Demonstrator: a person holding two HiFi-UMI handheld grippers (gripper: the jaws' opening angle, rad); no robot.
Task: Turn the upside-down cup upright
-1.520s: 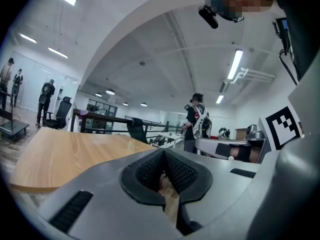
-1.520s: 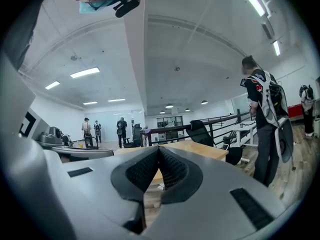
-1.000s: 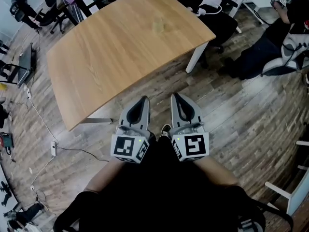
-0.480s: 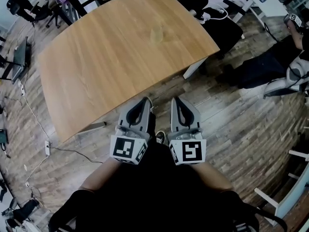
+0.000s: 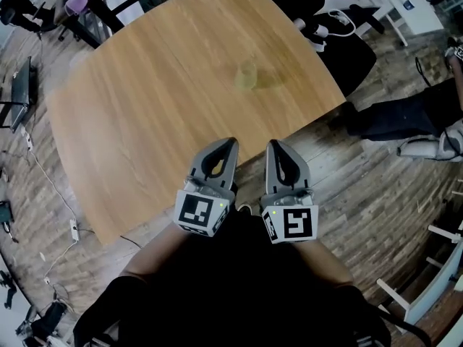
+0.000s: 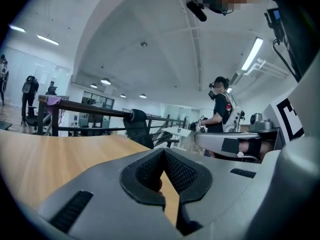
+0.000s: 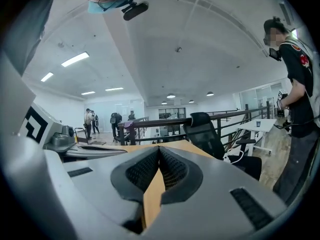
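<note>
Though cup (image 5: 248,76) sits blurred, orientation unclear

Bare counter (image 5: 145,121) wood from the near edge at frame centre straight up to the translucent cup (image 5: 248,76) in the upper middle; open wood left and right of it as well. Crowded only beyond the edges: black chair (image 5: 354,56) upper right, desk chairs (image 5: 90,6) upper left, a person's legs (image 5: 405,114) far right.
</note>
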